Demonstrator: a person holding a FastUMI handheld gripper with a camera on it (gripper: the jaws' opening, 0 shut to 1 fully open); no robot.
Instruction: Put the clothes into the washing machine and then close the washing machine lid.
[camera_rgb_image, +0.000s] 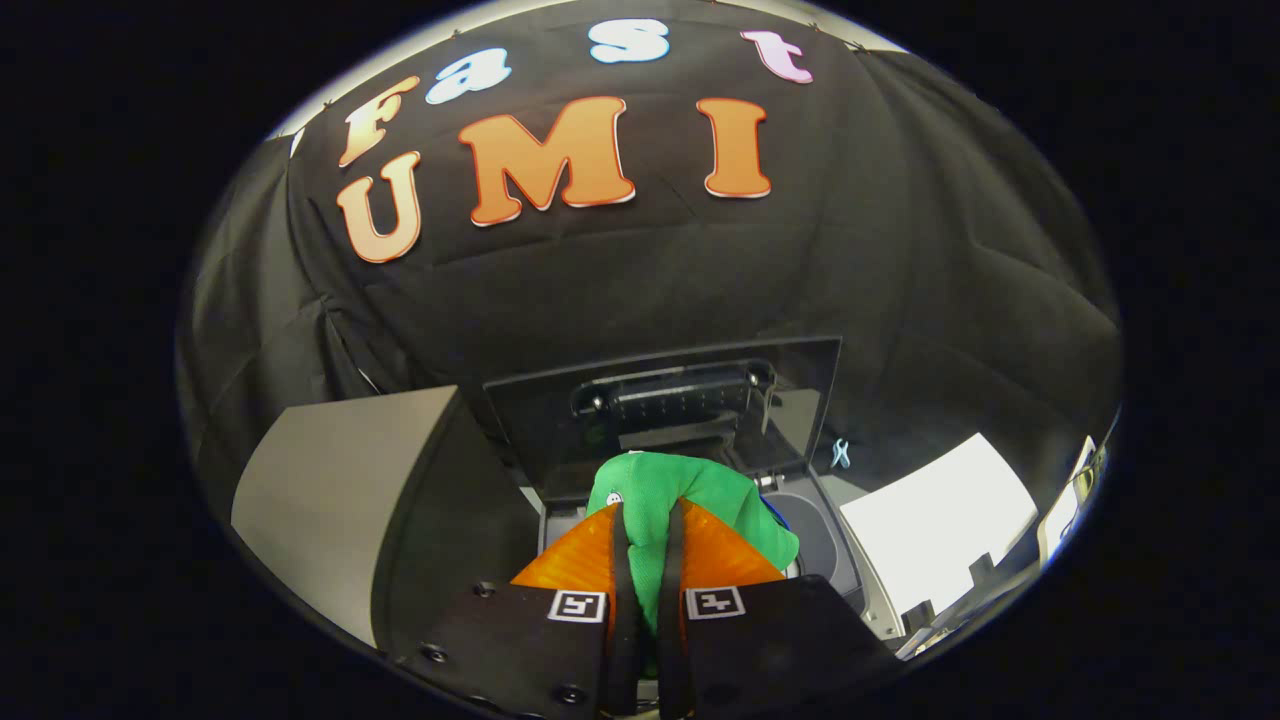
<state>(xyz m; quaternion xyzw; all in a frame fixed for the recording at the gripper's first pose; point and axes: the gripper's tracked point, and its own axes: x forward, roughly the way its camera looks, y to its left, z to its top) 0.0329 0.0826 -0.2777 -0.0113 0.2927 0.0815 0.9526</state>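
While my gripper (647, 560) is clamping both fingers on the bunched green fabric garment (690, 500), I am holding it just short of and above the grey washing machine's round drum opening (815, 530), beneath the raised dark lid (670, 400).

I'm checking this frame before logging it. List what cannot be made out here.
- Inside of the washing machine drum: gripper view, hidden behind the green garment and the gripper, whose fingers press on the cloth.
- Garment's lower part: hidden by the fingers and gripper body.
- Small pale object beside the raised lid: too small to identify.
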